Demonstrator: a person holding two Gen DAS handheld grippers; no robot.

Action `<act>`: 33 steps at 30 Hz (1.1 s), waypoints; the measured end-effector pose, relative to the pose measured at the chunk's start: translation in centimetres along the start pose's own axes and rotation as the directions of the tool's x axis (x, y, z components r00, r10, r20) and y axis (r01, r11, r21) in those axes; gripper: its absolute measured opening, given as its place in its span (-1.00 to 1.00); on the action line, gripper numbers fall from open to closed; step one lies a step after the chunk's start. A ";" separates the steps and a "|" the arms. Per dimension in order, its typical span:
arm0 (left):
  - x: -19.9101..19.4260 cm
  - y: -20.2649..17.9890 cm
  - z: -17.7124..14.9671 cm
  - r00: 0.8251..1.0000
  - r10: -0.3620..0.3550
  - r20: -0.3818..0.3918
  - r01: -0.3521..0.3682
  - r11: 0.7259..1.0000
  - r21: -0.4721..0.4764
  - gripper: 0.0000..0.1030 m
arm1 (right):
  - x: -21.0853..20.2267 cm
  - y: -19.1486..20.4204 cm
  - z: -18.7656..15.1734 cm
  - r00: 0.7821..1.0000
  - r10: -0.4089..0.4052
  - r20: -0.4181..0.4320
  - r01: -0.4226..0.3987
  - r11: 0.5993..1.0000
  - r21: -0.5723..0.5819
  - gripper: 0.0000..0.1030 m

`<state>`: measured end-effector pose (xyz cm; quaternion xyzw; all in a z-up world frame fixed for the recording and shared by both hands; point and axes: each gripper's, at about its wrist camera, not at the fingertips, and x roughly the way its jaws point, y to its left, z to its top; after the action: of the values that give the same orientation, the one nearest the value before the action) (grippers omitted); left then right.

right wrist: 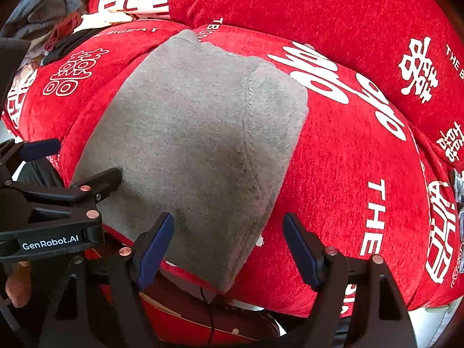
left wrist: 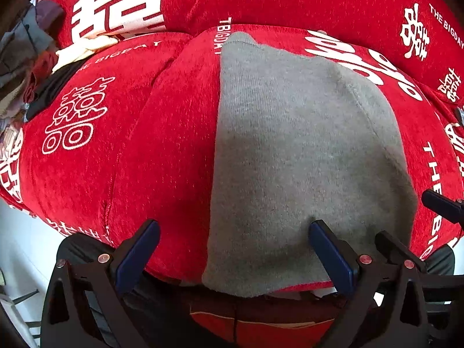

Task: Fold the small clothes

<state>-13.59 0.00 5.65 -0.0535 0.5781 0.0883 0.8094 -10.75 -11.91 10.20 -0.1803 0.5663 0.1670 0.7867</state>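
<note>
Two sets of tongs hang over one soft grey knitted cloth (left wrist: pixel 290 150), and we point both of them steeply down at it. The grey cloth lies flat on a red fuzzy cover with white letters (left wrist: pixel 87 174), which is spread over what looks like a sofa or bed; we cannot tell which.

Our left tongs (left wrist: pixel 235 249) are wide. One blue pad (left wrist: pixel 330 258) rests on the near part of the grey cloth, and the other pad sits on the red cover beside it. Nothing is pinched. Our right tongs (right wrist: pixel 229 243) are wide too, sitting over the cloth's near right corner, with nothing squeezed between them.

We think the cloth is already folded at least once, because it looks thick and neat, with a seam (right wrist: pixel 246 110) running along it. So we are at the part where we get ready to grab the near edge.

Next we need to lower both tongs, pinch the near edge at two spots, and carry it over to the far end.

The cloth is longer than it is wide. Its long way runs from us toward the far side, leaning a bit left at the far end in the right view. A pile of other clothes (left wrist: pixel 34 58) waits far off to the left.
</note>
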 end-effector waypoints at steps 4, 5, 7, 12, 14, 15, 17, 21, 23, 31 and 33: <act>0.0 0.2 0.2 1.000 0.004 0.003 -0.004 1.000 0.002 1.00 | -0.2 0.3 0.2 1.000 -0.006 0.008 0.006 1.000 -0.014 0.55; 0.0 0.3 0.2 1.000 0.001 0.003 -0.001 1.000 0.004 1.00 | -0.3 0.3 0.3 1.000 -0.006 0.009 0.006 1.000 -0.016 0.55; 0.0 0.3 0.2 1.000 -0.001 0.002 0.001 1.000 0.007 1.00 | -0.2 0.3 0.4 1.000 -0.006 0.009 0.006 1.000 -0.017 0.55; -0.1 0.3 0.3 1.000 -0.013 -0.003 0.013 1.000 0.003 1.00 | -0.2 0.3 0.4 1.000 -0.008 0.009 0.008 1.000 -0.016 0.55; 0.0 0.3 0.3 1.000 -0.015 -0.005 0.015 1.000 0.002 1.00 | -0.2 0.2 0.5 1.000 -0.008 0.009 0.009 1.000 -0.017 0.55; 0.0 0.3 0.3 1.000 -0.014 -0.006 0.014 1.000 0.002 1.00 | -0.2 0.2 0.5 1.000 -0.008 0.009 0.009 1.000 -0.016 0.55; -0.1 0.4 0.3 1.000 -0.014 -0.006 0.014 1.000 0.004 1.00 | -0.3 0.2 0.5 1.000 -0.007 0.013 0.008 1.000 -0.019 0.55; -0.2 0.4 0.4 1.000 -0.018 -0.005 0.018 1.000 0.006 1.00 | -0.5 0.3 0.6 1.000 -0.013 0.015 0.013 1.000 -0.023 0.55; -0.2 0.4 0.4 1.000 -0.020 -0.004 0.020 1.000 0.006 1.00 | -0.6 0.3 0.6 1.000 -0.013 0.015 0.014 1.000 -0.023 0.55; -0.3 0.3 0.4 1.000 -0.013 -0.004 0.013 1.000 0.009 1.00 | -0.7 0.3 0.6 1.000 -0.013 0.018 0.013 1.000 -0.024 0.55; -0.3 0.2 0.4 1.000 -0.010 -0.006 0.010 1.000 0.007 1.00 | -0.7 0.3 0.7 1.000 -0.013 0.019 0.013 1.000 -0.026 0.55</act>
<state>-13.37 0.29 6.08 -0.0540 0.5803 0.0821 0.8085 -10.56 -11.34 11.05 -0.1925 0.5557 0.1709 0.7906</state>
